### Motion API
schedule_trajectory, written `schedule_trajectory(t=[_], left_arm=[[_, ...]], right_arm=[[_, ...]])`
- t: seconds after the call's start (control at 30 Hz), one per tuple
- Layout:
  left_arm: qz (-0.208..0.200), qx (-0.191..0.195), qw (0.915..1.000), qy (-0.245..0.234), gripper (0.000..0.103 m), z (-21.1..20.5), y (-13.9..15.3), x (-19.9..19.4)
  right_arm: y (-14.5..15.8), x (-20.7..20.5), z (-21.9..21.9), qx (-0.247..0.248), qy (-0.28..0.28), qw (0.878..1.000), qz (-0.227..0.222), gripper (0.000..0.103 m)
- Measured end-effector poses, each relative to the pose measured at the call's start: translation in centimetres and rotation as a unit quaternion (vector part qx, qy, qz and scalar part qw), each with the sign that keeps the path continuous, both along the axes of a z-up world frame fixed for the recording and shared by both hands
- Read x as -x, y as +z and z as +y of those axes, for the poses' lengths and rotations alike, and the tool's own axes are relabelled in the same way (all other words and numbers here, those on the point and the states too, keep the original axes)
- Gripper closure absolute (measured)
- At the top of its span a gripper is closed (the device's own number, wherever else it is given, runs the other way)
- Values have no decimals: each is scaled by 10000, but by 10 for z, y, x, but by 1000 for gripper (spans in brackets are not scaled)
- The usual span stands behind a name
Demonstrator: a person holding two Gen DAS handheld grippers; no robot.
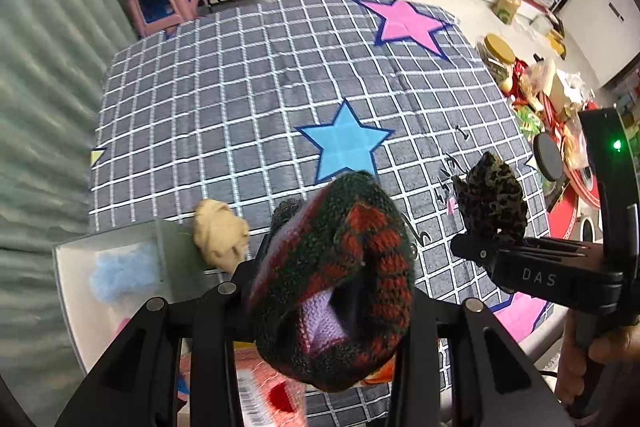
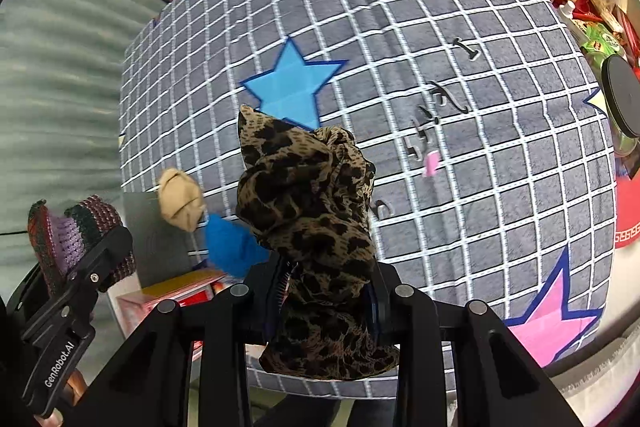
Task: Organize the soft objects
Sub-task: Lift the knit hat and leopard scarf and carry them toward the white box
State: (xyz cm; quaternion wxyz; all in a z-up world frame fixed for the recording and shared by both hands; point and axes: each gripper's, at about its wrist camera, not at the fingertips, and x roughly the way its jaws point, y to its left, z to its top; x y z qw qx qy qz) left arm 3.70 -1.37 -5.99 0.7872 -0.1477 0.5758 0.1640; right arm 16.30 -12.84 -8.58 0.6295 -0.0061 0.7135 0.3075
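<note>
Both grippers loaded, above starred blanket.
Left gripper [image 1: 332, 263] pinches knit hat [image 1: 340, 279]; right gripper [image 2: 324, 287] pinches leopard cloth [image 2: 308, 211]; translucent bin [image 1: 160, 239] left of left fingers, nearer.

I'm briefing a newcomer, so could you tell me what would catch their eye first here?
Probably the two bundles held up over the checked star cloth: the left tool grips a red-and-green knit, and the right tool grips a leopard-print cloth. Next, the beige bundle beside the box on the left.
</note>
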Motion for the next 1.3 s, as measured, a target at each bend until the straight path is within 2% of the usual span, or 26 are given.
schedule_trajectory(t=[0.3,0.73,0.97,1.3], left_arm=[[-202,-111,9997,40,63,8,23,41],[-313,-61,9992,-235,63,-4,36,99],[-301,-39,9977,-602,63,-20,38,123],[-298,-44,9943,-1020,63,-41,35,149]], right_arm=[[27,31,19,-172,76,9997,-180,69],[54,88,13,-180,113,9993,-301,69],[59,123,-1,-145,40,9995,-285,69],[48,170,-22,54,-119,9999,-91,69]])
